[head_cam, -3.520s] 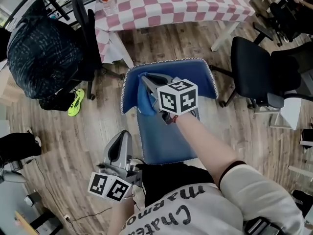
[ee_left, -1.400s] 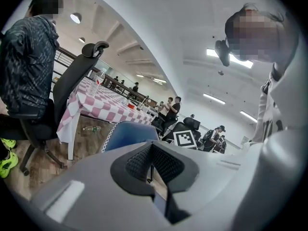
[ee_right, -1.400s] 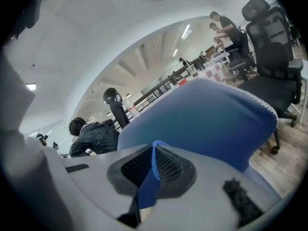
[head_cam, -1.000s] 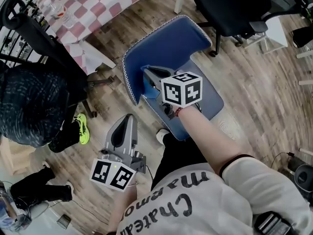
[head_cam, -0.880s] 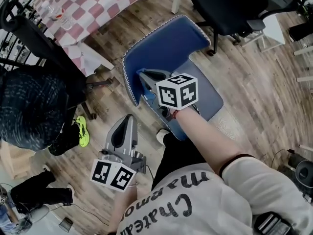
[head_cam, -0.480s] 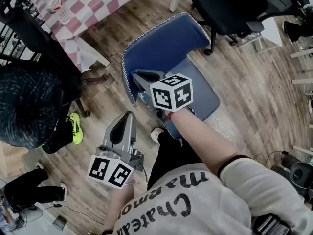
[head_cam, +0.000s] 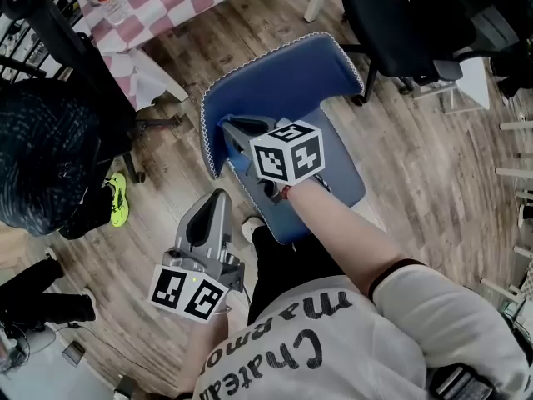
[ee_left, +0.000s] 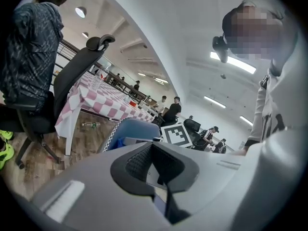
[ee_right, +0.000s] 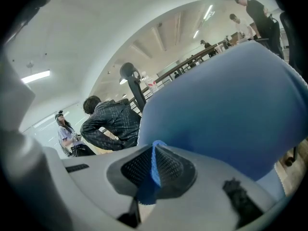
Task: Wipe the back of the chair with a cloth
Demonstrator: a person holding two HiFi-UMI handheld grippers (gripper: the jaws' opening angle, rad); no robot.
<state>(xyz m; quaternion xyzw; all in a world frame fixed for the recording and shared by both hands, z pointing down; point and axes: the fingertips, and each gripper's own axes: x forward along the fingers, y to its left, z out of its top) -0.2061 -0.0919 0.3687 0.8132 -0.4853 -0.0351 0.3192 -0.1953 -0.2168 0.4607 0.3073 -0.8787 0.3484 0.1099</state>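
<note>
The blue chair's back (head_cam: 279, 73) stands upright with white stitching along its rim, above the seat (head_cam: 337, 182). My right gripper (head_cam: 227, 130), carrying its marker cube, presses against the lower left of the chair back. It is shut on a blue cloth (head_cam: 240, 166). In the right gripper view the cloth (ee_right: 155, 167) shows as a thin fold pinched between the pads, with the chair back (ee_right: 226, 105) filling the space just ahead. My left gripper (head_cam: 218, 200) hangs left of the seat, shut with nothing in it (ee_left: 153, 150).
A table with a pink checked cloth (head_cam: 179, 2) stands beyond the chair. Black office chairs sit at the upper right (head_cam: 391, 32) and upper left (head_cam: 87, 61). A person in a dark patterned jacket (head_cam: 42, 152) stands at the left. The floor is wooden planks.
My right gripper has slid with the cloth a little toward the left edge of the chair back. The head view has swung round. The left gripper has barely moved.
</note>
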